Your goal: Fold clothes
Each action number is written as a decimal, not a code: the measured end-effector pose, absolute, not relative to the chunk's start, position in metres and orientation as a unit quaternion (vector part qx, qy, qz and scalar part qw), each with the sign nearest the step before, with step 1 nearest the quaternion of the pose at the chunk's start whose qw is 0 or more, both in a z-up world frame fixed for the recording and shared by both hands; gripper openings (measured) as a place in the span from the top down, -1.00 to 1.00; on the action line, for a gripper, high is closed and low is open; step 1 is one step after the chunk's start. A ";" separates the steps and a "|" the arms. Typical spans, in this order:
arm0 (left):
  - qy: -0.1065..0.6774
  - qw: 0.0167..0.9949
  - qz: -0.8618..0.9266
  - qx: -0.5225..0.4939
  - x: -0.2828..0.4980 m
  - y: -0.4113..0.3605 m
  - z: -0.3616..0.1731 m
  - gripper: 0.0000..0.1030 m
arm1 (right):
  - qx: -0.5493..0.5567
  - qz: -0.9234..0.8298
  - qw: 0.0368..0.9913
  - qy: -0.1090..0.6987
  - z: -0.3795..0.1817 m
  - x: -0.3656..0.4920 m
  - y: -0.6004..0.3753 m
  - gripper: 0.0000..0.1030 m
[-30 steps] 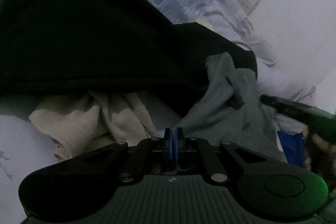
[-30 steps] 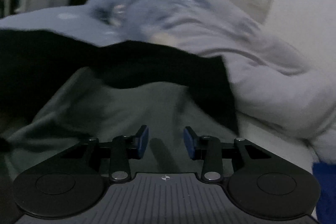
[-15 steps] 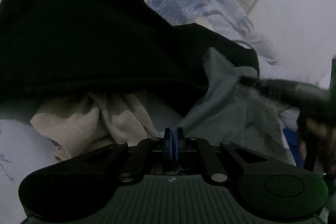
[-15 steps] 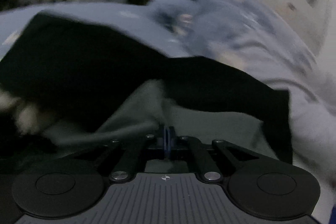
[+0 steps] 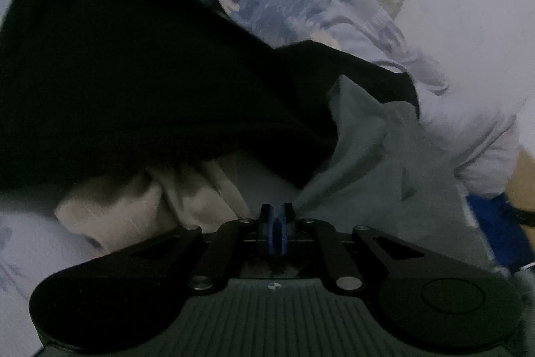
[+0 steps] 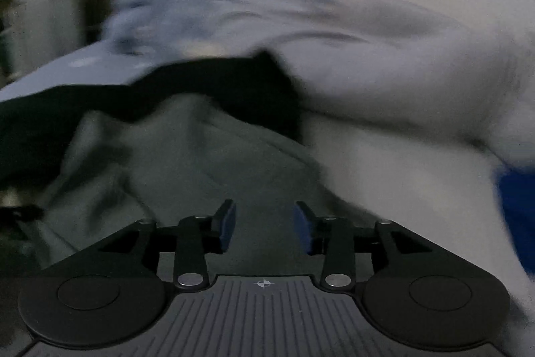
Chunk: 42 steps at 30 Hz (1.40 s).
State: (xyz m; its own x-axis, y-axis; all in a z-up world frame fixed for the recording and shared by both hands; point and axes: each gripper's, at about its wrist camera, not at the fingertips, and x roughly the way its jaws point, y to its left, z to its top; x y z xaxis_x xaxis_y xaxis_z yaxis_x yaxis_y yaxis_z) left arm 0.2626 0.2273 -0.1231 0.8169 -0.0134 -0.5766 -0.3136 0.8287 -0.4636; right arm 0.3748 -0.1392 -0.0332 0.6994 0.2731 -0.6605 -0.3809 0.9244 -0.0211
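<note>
Laundry pile: my left gripper (image 5: 276,216), jaws starting to part, nips the grey-green garment's (image 5: 374,163) edge; my right gripper (image 6: 264,225) opens empty above it, beside black cloth (image 5: 133,82).

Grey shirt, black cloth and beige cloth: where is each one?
Grey shirt (image 5: 378,163): left wrist view, its creased middle.
Black cloth (image 5: 140,82): left wrist view, its broad flat top.
Beige cloth (image 5: 133,206): left wrist view, its bunched fold under the black edge.

Both wrist cameras look forward and down, close over the clothes; both show the grey garment (image 5: 374,156) (image 6: 207,163) at 12 o'clock.
</note>
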 end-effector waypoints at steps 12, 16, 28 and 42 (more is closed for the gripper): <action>0.227 0.954 0.080 -0.181 0.254 0.199 -0.097 0.40 | 0.000 0.115 0.925 0.362 -0.070 0.332 -0.265 -0.07; 0.235 0.957 0.061 -0.158 0.259 0.189 -0.102 0.38 | -0.119 0.177 0.908 0.361 -0.087 0.359 -0.230 -0.06; 0.264 0.947 0.069 -0.171 0.265 0.194 -0.112 0.38 | -0.181 0.165 0.919 0.310 -0.086 0.378 -0.213 0.86; 0.286 0.942 0.055 -0.163 0.272 0.192 -0.115 0.08 | -0.052 0.107 0.919 0.377 -0.093 0.374 -0.246 0.10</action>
State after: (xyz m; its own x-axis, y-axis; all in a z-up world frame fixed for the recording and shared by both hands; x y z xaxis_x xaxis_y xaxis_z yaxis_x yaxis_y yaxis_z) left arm 0.2715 0.1923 -0.1147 0.8297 0.0106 -0.5580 -0.1976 0.9407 -0.2759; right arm 0.3740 -0.2456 -0.0930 0.6934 0.1577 -0.7031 -0.2355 0.9718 -0.0143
